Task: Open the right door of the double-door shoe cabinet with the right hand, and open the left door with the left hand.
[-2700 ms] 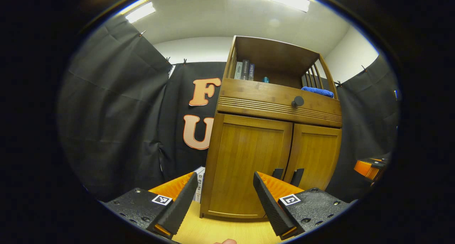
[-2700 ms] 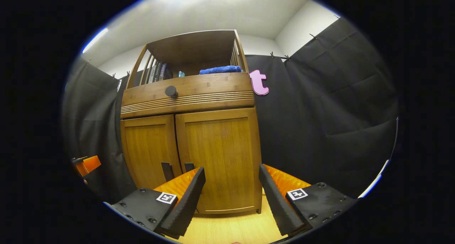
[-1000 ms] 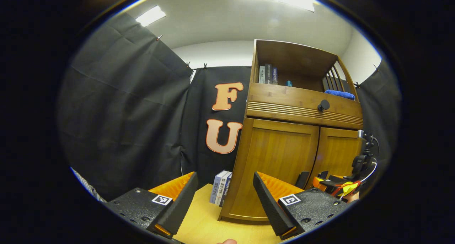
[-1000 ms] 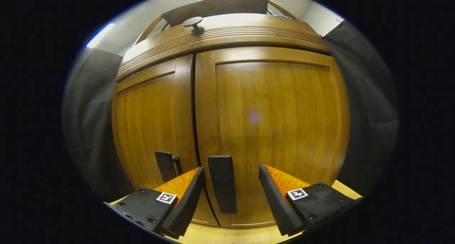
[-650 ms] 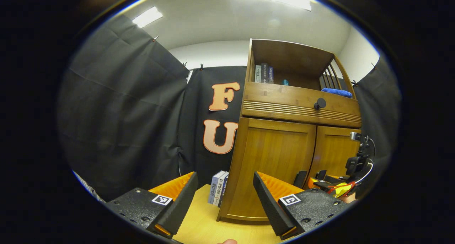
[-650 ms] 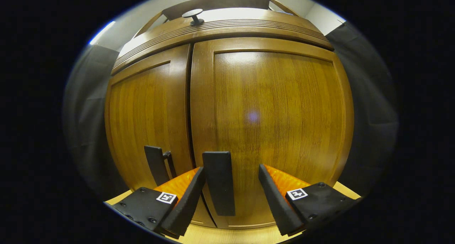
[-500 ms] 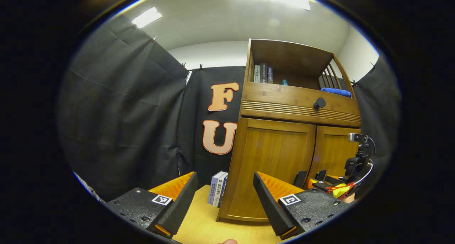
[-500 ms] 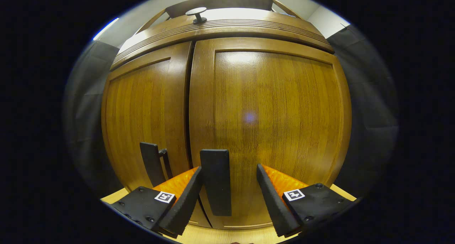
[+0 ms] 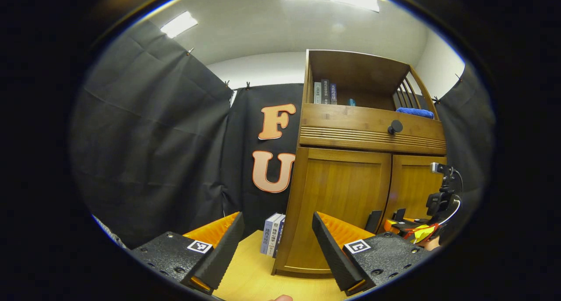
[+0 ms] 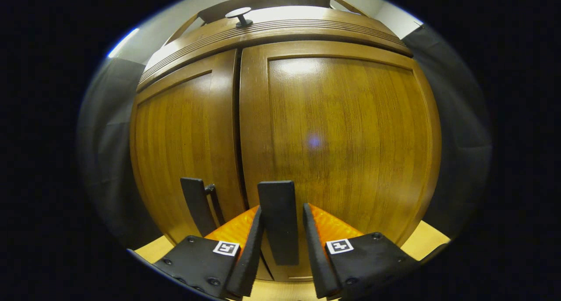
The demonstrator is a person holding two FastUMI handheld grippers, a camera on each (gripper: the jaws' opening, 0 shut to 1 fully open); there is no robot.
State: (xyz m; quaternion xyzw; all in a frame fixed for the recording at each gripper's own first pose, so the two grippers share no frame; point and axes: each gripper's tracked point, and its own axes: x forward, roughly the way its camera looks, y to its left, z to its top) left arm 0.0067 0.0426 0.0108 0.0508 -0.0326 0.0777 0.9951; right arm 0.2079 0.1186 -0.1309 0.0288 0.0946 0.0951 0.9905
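The right gripper (image 10: 280, 244) has its two fingers pressed on the black handle (image 10: 277, 220) of the right door (image 10: 342, 134); the left door (image 10: 179, 134) is closed beside it; the left gripper (image 9: 277, 248) waits with fingers wide apart, away from the shoe cabinet (image 9: 350, 187).

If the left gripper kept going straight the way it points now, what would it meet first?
Probably the books standing on the floor beside the shoe cabinet, or the cabinet's left front corner. The left gripper is open and aimed about there; depth is hard to judge.
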